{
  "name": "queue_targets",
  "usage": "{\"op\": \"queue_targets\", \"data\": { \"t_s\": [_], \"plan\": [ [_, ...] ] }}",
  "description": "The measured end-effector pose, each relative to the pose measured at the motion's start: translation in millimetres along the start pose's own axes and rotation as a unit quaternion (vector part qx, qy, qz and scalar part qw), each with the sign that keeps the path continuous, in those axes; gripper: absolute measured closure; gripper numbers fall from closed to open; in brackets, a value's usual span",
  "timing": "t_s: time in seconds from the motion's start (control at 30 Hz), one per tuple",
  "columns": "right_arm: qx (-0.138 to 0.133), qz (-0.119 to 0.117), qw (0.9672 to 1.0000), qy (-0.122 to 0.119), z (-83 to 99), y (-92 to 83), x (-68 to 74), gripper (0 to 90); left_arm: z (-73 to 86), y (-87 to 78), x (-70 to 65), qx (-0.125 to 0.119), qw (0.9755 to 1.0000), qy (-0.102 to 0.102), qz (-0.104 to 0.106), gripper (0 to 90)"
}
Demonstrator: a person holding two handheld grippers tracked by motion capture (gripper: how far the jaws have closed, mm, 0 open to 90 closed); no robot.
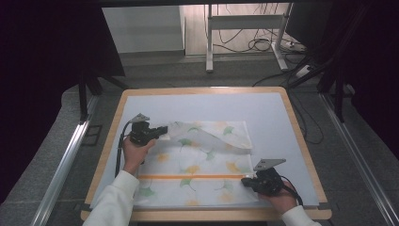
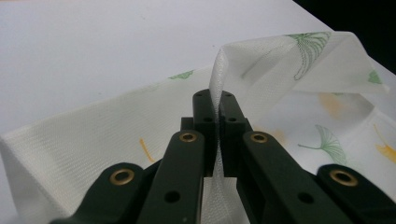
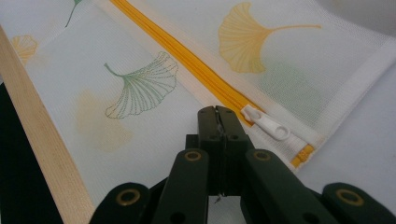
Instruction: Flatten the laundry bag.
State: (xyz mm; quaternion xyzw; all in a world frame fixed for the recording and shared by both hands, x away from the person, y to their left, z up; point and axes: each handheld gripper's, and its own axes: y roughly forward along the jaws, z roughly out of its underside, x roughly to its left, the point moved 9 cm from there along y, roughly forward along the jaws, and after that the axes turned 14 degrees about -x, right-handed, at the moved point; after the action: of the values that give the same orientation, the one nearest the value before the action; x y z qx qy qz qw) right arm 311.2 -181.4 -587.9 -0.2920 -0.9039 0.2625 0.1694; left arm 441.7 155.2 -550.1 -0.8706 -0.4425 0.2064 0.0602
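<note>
**Mesh bag pinched at two corners, one fold hiding what lies beneath**

The white mesh bag (image 1: 197, 165), printed with ginkgo leaves, lies on the near half of the table (image 1: 277, 101). The left gripper (image 1: 162, 130) is clamped on the bag's far left edge, lifting a flap that folds rightward and hides the cloth under it. The right gripper (image 1: 245, 181) sits at the near right corner, jaws pressed together; a sliver of mesh seems caught between them, though that is hard to make out. Just right of its tips lie the white zipper pull (image 3: 267, 125) and orange zipper (image 3: 187, 60). The bag's near left corner is covered by the sleeve (image 1: 115, 200).
</note>
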Motion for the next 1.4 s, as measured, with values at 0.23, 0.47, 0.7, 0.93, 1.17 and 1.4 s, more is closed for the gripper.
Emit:
{"op": "queue_targets", "data": {
  "t_s": [0.23, 0.47, 0.7, 0.93, 1.17, 1.4],
  "plan": [
    [0.000, 0.000, 1.0000, 0.000, 0.0, 0.0, 0.0, 89.4, -0.9, 0.6, 9.6, -0.002, 0.9999, -0.012, -0.007, 89.0],
    [0.000, -0.001, 1.0000, -0.001, 0.0, 0.0, -0.2, 89.4, -0.6, 1.1, 14.9, -0.002, 0.9998, -0.016, -0.014, 88.9],
    [0.000, -0.002, 1.0000, -0.001, 0.0, 0.0, -0.2, 89.4, -0.4, 1.1, 18.6, -0.001, 0.9997, -0.013, -0.018, 89.1],
    [0.000, -0.002, 1.0000, -0.001, 0.0, 0.1, -0.4, 89.4, -0.8, 1.4, 20.9, -0.001, 0.9996, -0.015, -0.023, 89.2],
    [0.000, -0.002, 1.0000, -0.002, -0.1, 0.1, -0.4, 89.4, -1.1, 1.5, 24.5, -0.002, 0.9994, -0.018, -0.028, 89.1],
    [0.001, -0.001, 1.0000, -0.003, 0.0, -0.2, 0.1, 89.4, -4.3, 3.3, 27.5, -0.006, 0.9993, -0.014, -0.034, 89.2]
  ]
}}
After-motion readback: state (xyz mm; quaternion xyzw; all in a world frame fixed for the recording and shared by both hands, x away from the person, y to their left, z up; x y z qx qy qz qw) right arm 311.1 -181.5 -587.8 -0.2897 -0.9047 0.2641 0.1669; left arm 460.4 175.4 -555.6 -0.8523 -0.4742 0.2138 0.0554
